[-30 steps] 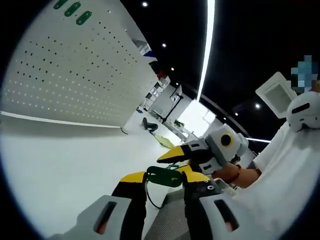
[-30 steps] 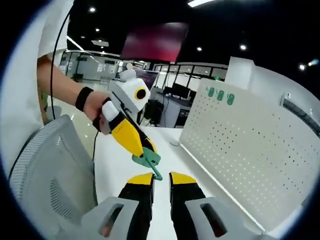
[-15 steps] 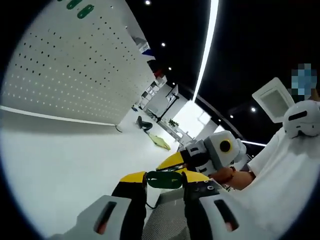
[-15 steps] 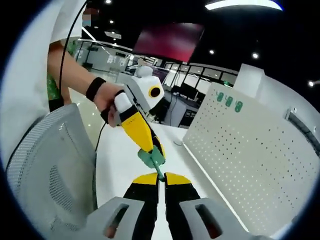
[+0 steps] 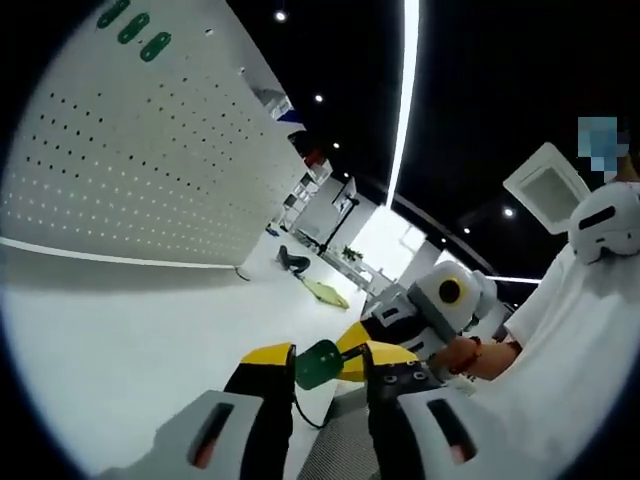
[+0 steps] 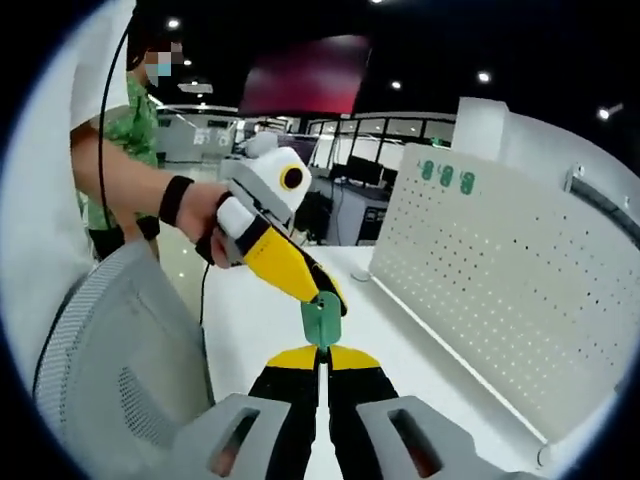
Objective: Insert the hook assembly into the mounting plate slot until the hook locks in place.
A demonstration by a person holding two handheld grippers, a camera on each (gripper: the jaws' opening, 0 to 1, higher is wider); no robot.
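The green mounting plate (image 6: 322, 318) is held in the air above the white table (image 5: 120, 330), between the two grippers; the left gripper (image 6: 325, 292) pinches its upper part with the yellow jaws closed on it, which I see in the right gripper view. The right gripper (image 6: 322, 358) has its jaws pressed together on something thin just under the plate; I judge this is the wire of the hook assembly (image 6: 322, 352), but it is too thin to be sure. In the left gripper view the plate sits between the left jaws. The white pegboard (image 6: 480, 270) stands beside, with three green plates (image 6: 446, 176) near its top.

The risk I see is misalignment; if the hook meets the slot at an angle, it can jam or slide past; a hard push can also twist the plate in the left jaws, because only a small part is gripped, and then it may drop to the table.
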